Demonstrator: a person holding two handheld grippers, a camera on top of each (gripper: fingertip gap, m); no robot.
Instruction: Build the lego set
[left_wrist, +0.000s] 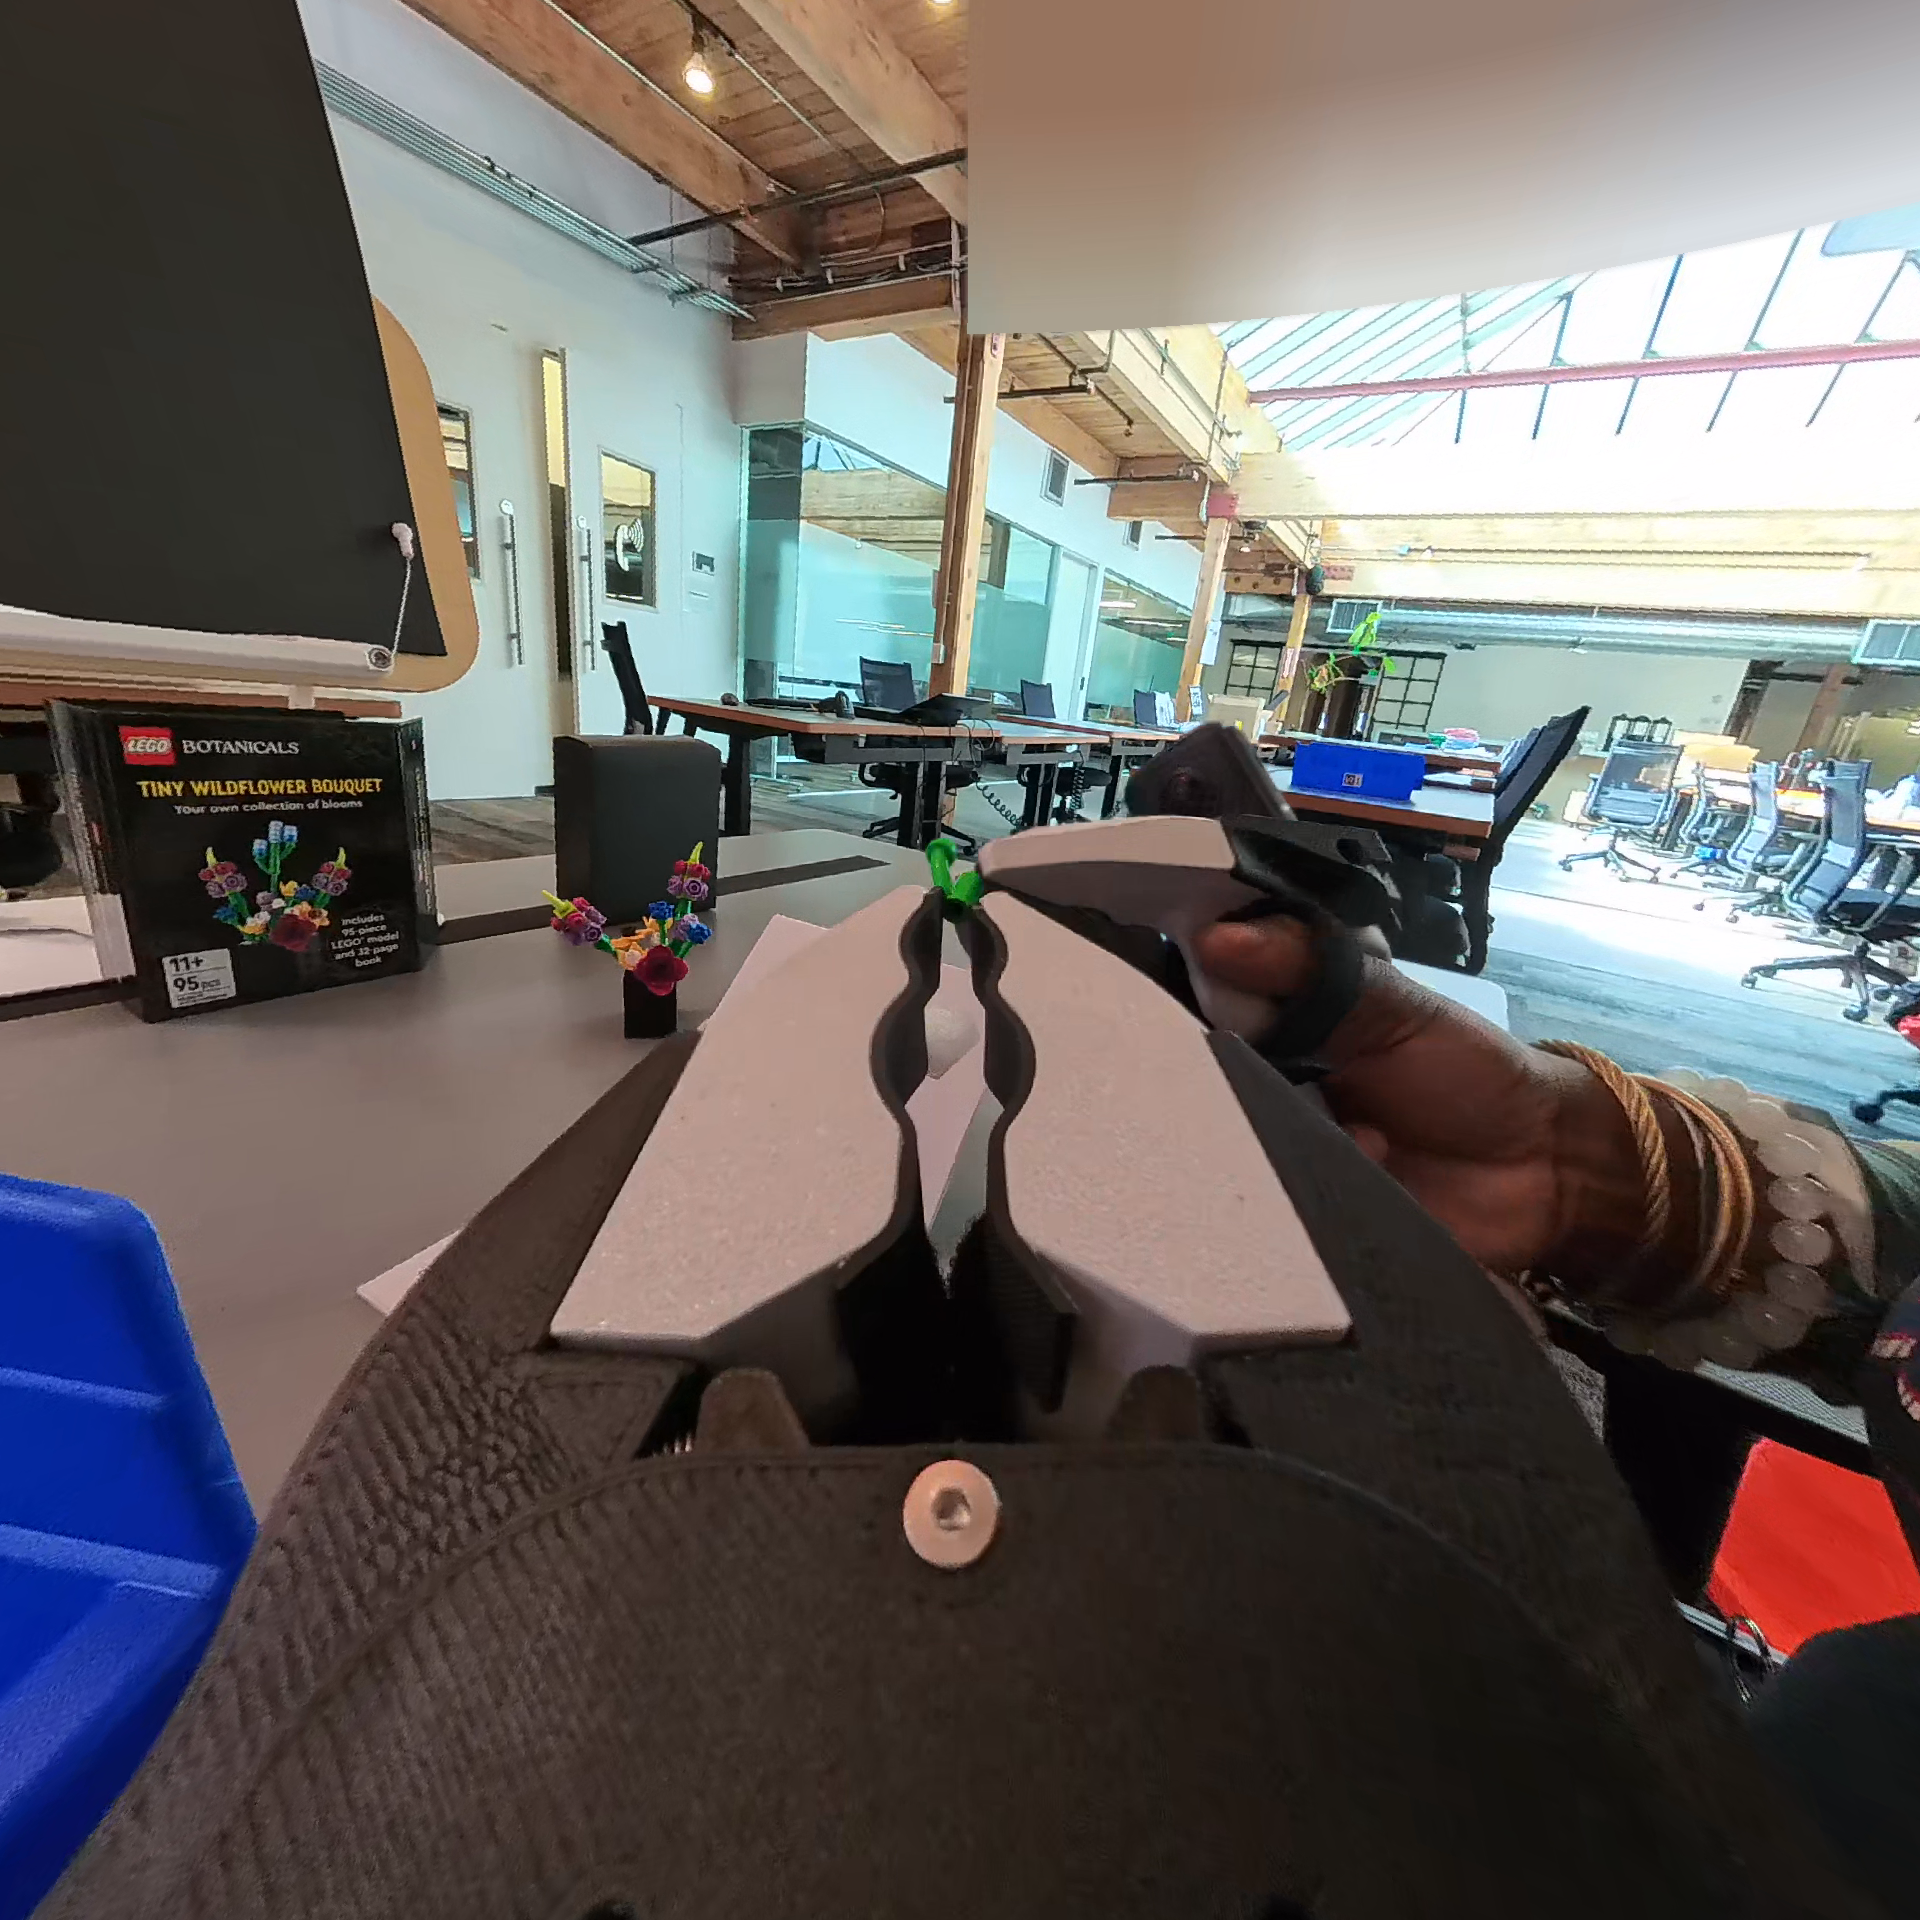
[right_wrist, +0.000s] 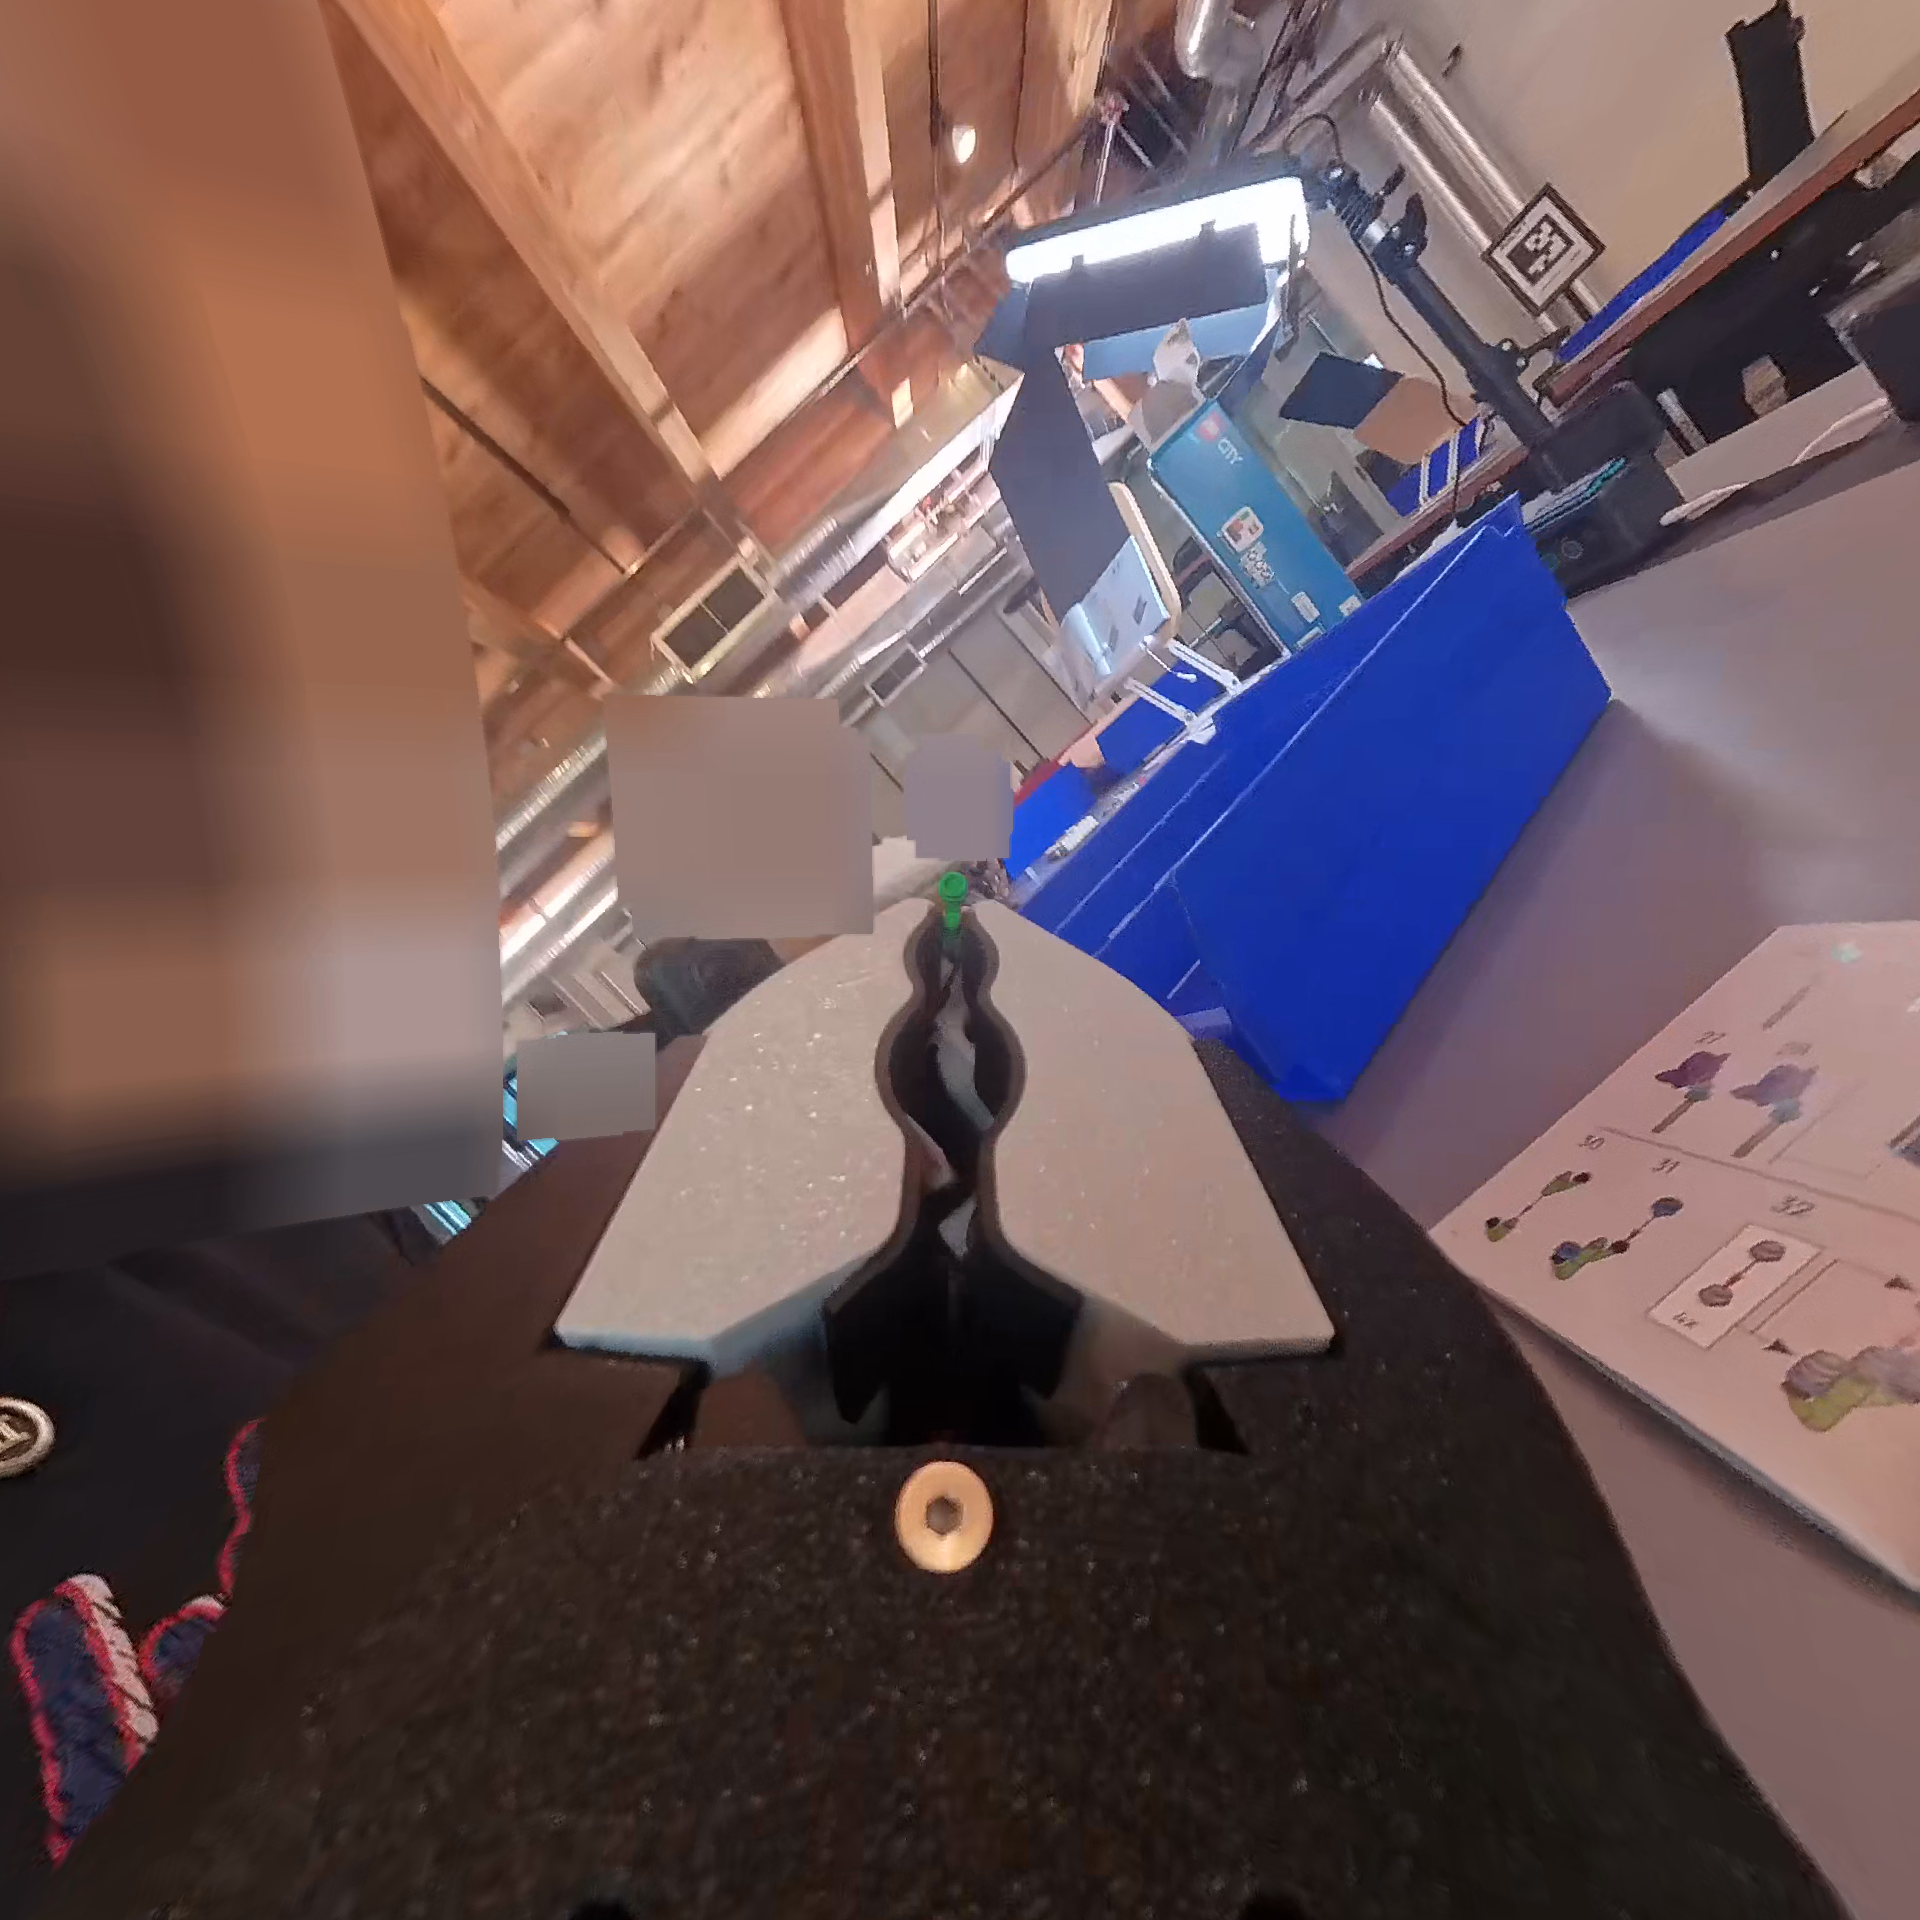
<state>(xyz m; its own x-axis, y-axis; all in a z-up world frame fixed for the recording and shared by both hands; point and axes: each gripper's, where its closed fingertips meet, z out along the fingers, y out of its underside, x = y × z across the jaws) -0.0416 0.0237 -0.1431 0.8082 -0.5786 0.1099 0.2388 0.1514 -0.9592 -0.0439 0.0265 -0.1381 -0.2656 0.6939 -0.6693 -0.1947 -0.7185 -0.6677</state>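
While both grippers' foam-faced jaws pinch one thin green plastic stem (left_wrist: 951, 883), the left gripper (left_wrist: 951, 914) and right gripper (right_wrist: 951, 925) meet beyond the knobbly flower bouquet (left_wrist: 649, 935).

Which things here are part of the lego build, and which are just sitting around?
Part of the job:
green stem piece, pinched by left gripper and right gripper
finished flower bouquet
set box
instruction sheet

Lying about:
blue bin
black block
blue bins

Blue bin (left_wrist: 94, 1455) near; office chairs (left_wrist: 1808, 831) beyond the desks (left_wrist: 935, 732)
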